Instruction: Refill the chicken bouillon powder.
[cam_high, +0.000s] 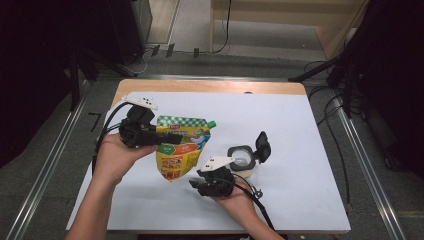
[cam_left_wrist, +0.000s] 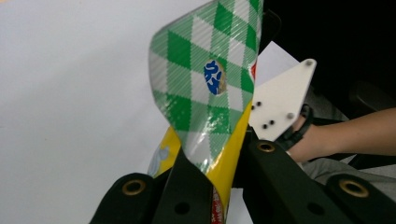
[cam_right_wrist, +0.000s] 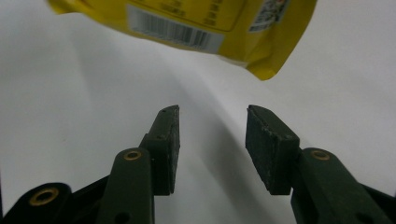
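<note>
1. High view: the left hand (cam_high: 114, 155) comes in from the bottom left with the forearm angled up and inward, and the left gripper (cam_high: 150, 134) points right across the white table (cam_high: 300, 130).
2. That gripper is clenched on the left edge of the yellow pouch (cam_high: 181, 147), which has a green checked top and a green cap (cam_high: 211, 123); the pouch appears lifted off the table, though this angle leaves that uncertain.
3. Left gripper view: the jaws pinch the pouch (cam_left_wrist: 205, 102) just below its checked band, and the pouch rises tilted between them.
4. High view: the right hand (cam_high: 235, 197) sits low near the table's front edge, palm up, and the right gripper (cam_high: 197, 184) points left beneath the pouch's lower corner.
5. Right gripper view: the right gripper (cam_right_wrist: 212, 126) is released, its jaws spread and holding nothing; the pouch's barcoded bottom (cam_right_wrist: 187, 23) hangs above and beyond them.
6. High view: a small jar (cam_high: 242, 159) with its black lid (cam_high: 262, 146) flipped open stands just right of the right gripper.
</note>
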